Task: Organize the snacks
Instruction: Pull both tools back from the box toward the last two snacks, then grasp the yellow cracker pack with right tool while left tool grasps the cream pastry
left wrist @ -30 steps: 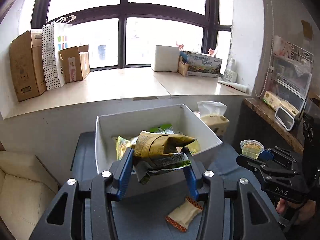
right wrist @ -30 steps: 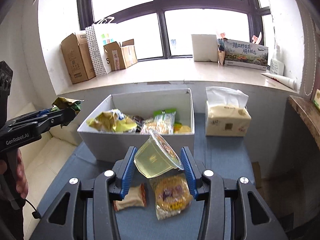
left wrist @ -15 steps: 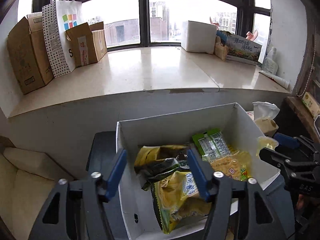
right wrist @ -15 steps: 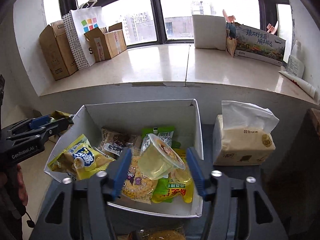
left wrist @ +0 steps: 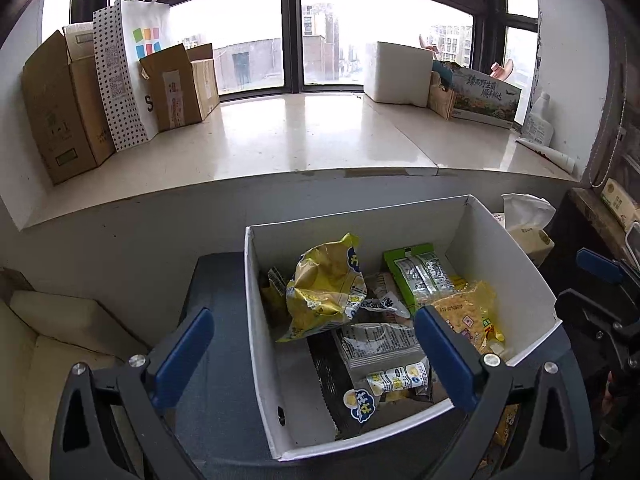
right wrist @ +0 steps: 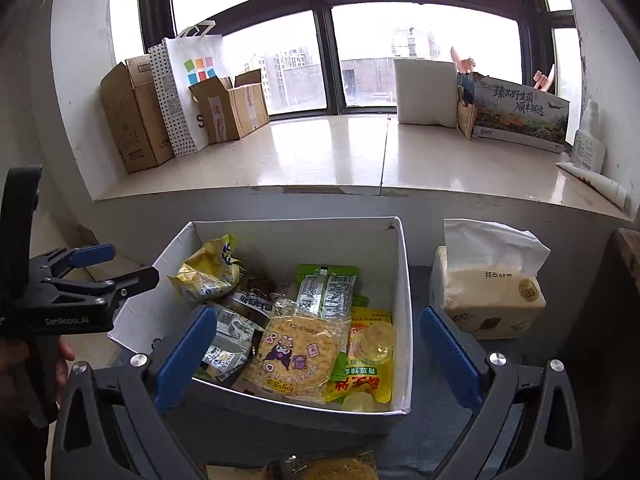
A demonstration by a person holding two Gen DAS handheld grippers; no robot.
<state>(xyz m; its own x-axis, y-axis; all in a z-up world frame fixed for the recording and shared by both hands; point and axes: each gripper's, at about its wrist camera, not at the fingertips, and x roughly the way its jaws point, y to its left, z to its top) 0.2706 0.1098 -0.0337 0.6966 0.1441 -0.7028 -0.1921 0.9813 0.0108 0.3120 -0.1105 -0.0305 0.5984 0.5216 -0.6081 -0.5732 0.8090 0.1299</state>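
White box (right wrist: 404, 312) of snacks sits below both spread, empty tongs (left wrist: 316, 344) (right wrist: 320, 344).

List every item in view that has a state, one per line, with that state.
left gripper: open, empty, over the box
right gripper: open, empty, over the box
white box: open-topped, holding many snacks
jelly cup: lying in the box, sealed
yellow snack bag: crumpled, in the box
tissue pack: opened, a tissue sticking up
small cardboard box: flaps open
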